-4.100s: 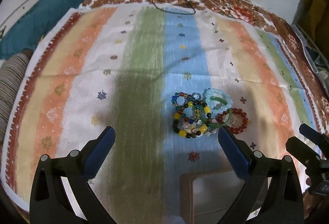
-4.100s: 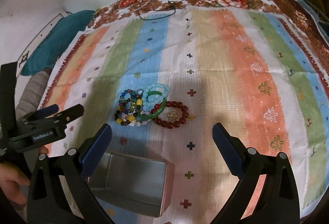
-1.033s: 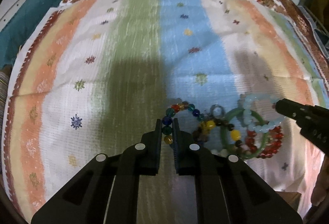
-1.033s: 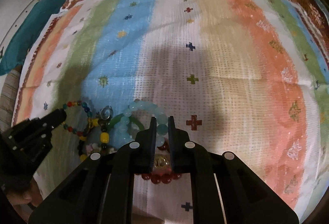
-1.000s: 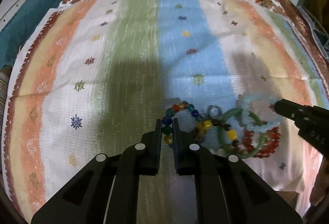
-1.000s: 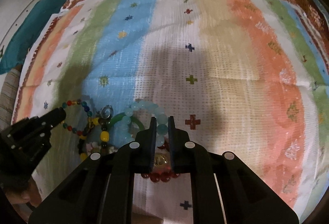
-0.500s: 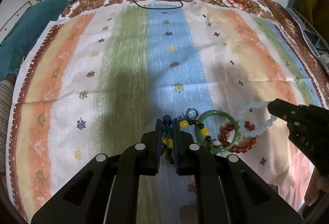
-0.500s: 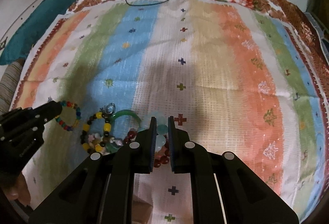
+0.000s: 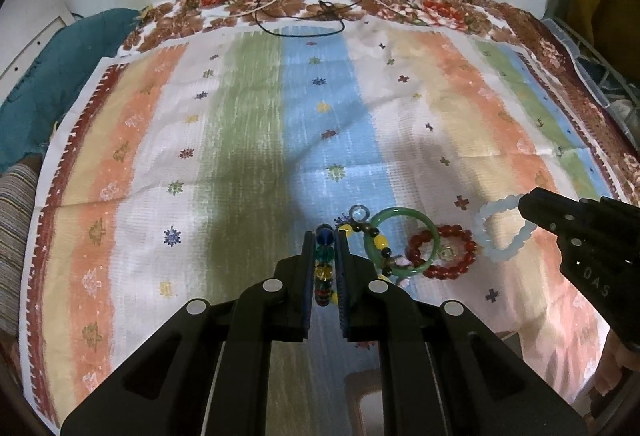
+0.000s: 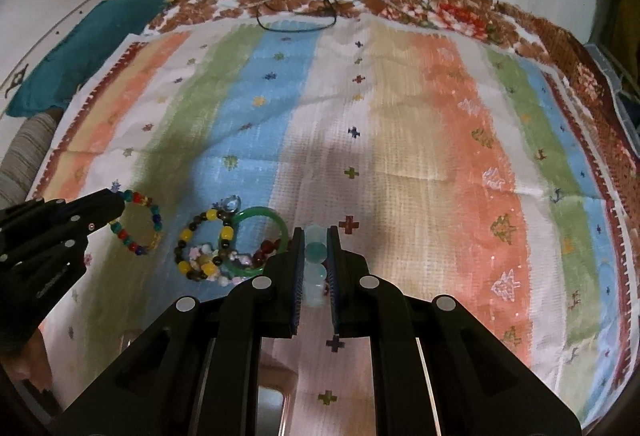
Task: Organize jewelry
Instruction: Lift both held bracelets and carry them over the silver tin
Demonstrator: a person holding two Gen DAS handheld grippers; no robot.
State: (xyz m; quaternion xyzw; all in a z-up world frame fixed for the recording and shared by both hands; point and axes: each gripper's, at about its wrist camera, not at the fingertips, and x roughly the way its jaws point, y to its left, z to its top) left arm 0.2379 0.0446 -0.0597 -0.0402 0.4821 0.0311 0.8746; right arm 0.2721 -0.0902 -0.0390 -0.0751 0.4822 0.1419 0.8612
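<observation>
The left gripper [image 9: 324, 236], black plastic with blue-padded inner faces, has its jaws nearly closed on a bracelet of round multicoloured glass beads [image 9: 323, 264]. The beads stand edge-on between the pads in the left wrist view: blue at the tip, then green, yellow and red toward the body.

The right gripper [image 10: 316, 234], of the same build, is likewise nearly closed, clamping a bracelet of smooth, translucent pale-blue beads [image 10: 315, 256].

Just right of the left gripper's tips, on the striped woven cloth [image 9: 248, 139], lie:
- a smooth green jade-like bangle [image 9: 400, 242];
- a strand of yellow and dark brown beads [image 9: 378, 246] crossing the bangle's left side;
- a bracelet of glossy dark-red round beads [image 9: 442, 252], overlapping the bangle's right side.

View differences:
- The left wrist view shows the pale-blue bracelet as an open loop hanging from the right gripper's tip, clear of the red bracelet. The right wrist view shows it only edge-on.
- The right wrist view shows the multicoloured bracelet as a full ring at the left gripper's tip, left of the remaining pile. It also shows small pale pink and white beads [image 10: 200, 254] among the yellow and brown ones.
- The red bracelet is mostly hidden behind the right gripper in its own view.
- A pale box corner [image 9: 366, 408] appears below the left gripper; its material cannot be determined.
</observation>
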